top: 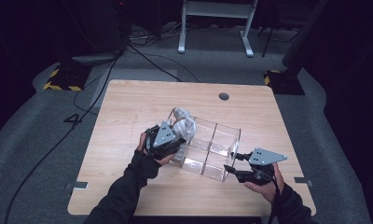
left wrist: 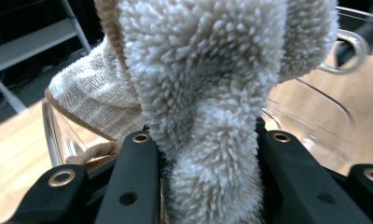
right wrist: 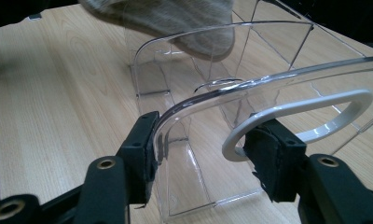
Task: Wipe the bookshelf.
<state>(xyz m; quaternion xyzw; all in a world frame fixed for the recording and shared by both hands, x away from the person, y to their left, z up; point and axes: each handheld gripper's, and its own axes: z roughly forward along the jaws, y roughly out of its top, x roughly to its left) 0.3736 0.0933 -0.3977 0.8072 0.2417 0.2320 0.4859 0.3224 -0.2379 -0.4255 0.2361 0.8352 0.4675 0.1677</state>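
Note:
A clear plastic bin [top: 222, 140] with several compartments stands on the wooden table [top: 128, 102]. My left gripper [top: 177, 134] is shut on a fleecy cream cloth [top: 183, 125] with a beige knitted outer side, and holds it above the bin's left end. In the left gripper view the cloth [left wrist: 208, 84] bulges up between the black jaws of the left gripper [left wrist: 208, 140], with the bin's wall [left wrist: 334, 107] behind. My right gripper [top: 232, 162] is shut on the bin's right end. In the right gripper view the right gripper [right wrist: 203, 144] clamps the bin's rim [right wrist: 268, 77] beside the handle cut-out [right wrist: 315, 107]. The cloth [right wrist: 175, 18] hangs at the top.
A round cable hole [top: 224, 96] sits near the table's far edge. Bare wood surrounds the bin on all sides. A white desk frame [top: 212, 28] and cables [top: 147, 60] lie on the floor beyond the table.

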